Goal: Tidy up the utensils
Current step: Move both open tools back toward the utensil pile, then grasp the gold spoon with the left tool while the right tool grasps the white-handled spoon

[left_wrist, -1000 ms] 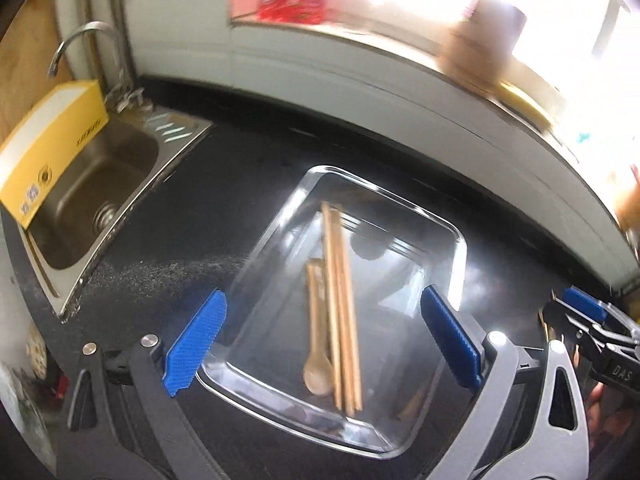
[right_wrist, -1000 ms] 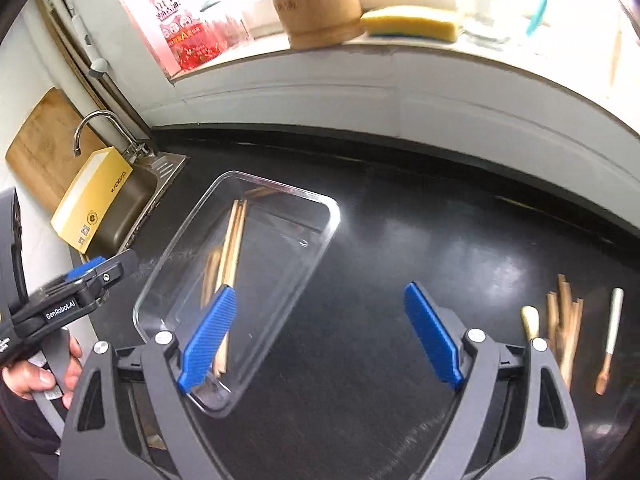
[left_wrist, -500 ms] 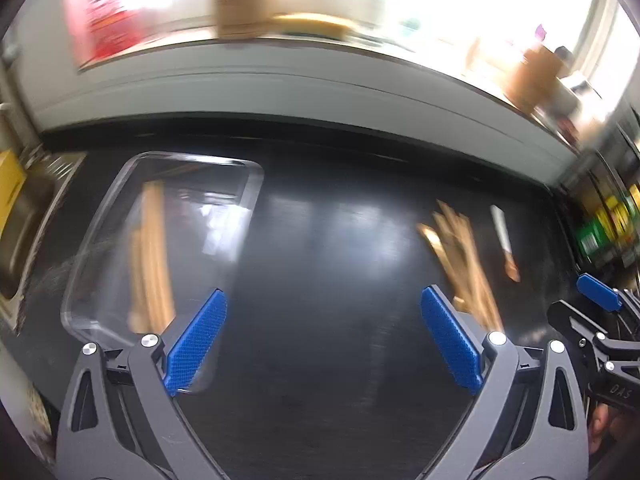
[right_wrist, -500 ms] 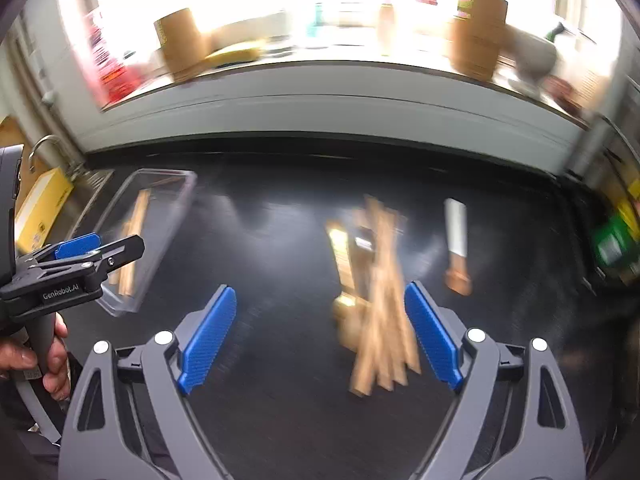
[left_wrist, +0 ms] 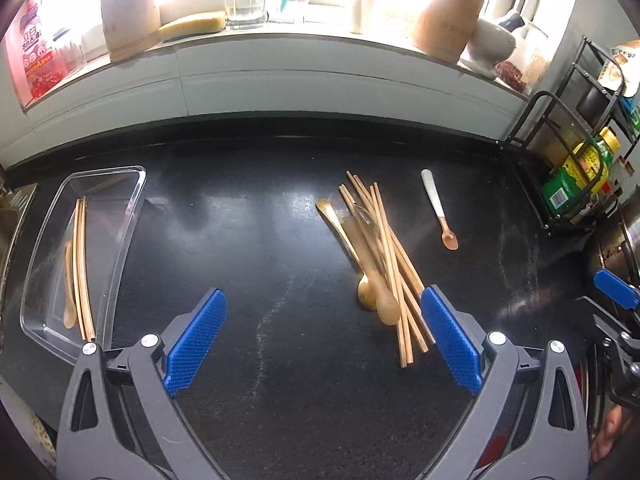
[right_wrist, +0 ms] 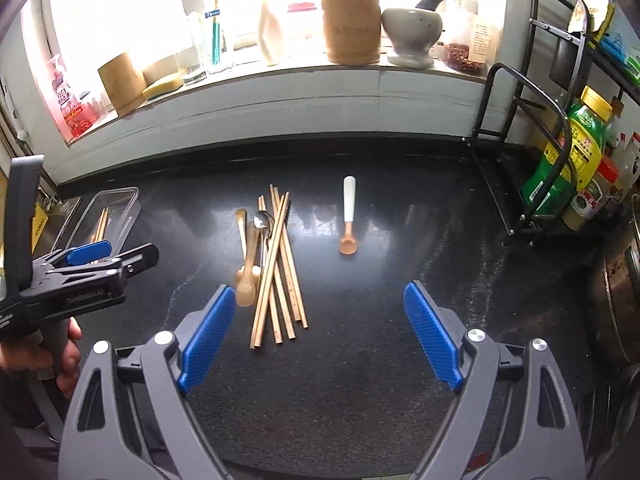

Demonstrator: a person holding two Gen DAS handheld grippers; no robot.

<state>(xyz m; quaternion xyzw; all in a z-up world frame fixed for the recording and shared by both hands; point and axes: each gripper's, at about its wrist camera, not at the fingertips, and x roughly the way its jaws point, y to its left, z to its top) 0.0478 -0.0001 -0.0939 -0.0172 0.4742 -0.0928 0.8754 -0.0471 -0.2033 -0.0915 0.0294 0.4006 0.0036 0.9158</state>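
A pile of wooden chopsticks (left_wrist: 394, 268) (right_wrist: 280, 268) lies on the black counter with wooden and metal spoons (left_wrist: 370, 264) (right_wrist: 250, 256) mixed in. A white-handled spoon (left_wrist: 438, 210) (right_wrist: 349, 216) lies apart to its right. The clear tray (left_wrist: 120, 240) (right_wrist: 128, 204) at the left holds chopsticks and a wooden spoon. My left gripper (left_wrist: 322, 338) is open and empty, with the pile just ahead of its right finger. My right gripper (right_wrist: 318, 332) is open and empty, with the pile's near ends beside its left finger.
A black wire rack (right_wrist: 532, 148) with bottles (right_wrist: 568, 160) stands at the right. The windowsill holds wooden canisters (right_wrist: 351, 26), a mortar (right_wrist: 412, 32) and a sponge (left_wrist: 192, 26). A dark pan (right_wrist: 620, 296) sits at the far right. A person's hand (right_wrist: 60, 356) holds the left gripper.
Both grippers swung right, away from the tray and sink, so the loose utensil pile now sits in front of them. Both stayed open and empty.
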